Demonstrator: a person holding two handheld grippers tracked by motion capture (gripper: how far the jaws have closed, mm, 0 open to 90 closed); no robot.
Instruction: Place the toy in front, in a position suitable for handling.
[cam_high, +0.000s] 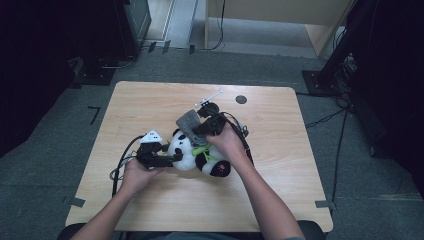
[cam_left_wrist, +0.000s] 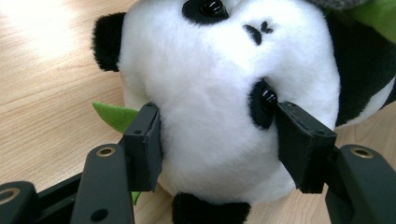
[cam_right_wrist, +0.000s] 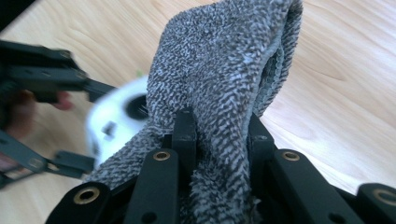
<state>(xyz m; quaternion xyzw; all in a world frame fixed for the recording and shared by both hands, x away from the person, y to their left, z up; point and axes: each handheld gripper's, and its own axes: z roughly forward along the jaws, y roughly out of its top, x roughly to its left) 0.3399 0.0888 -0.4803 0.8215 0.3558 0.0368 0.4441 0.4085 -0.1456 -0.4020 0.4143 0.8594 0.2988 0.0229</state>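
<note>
On tabletop (cam_high: 150, 210), left claw (cam_left_wrist: 219, 140) clamping plush panda's head (cam_left_wrist: 219, 84), steadying it; right claw (cam_right_wrist: 219, 135) pinching grey cloth (cam_right_wrist: 224, 70), bringing it for wiping.

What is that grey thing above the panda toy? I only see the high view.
Observer: The right gripper view shows a grey speckled knitted cloth, pinched between the jaws of the right tool.
Operator: And the other side?
Observer: In the left gripper view, the left tool has a pad pressed on each side of the black-and-white plush panda, at its round head, one beside an eye.
Operator: Anything else there?
Observer: A green felt leaf pokes out beside one pad.
</note>
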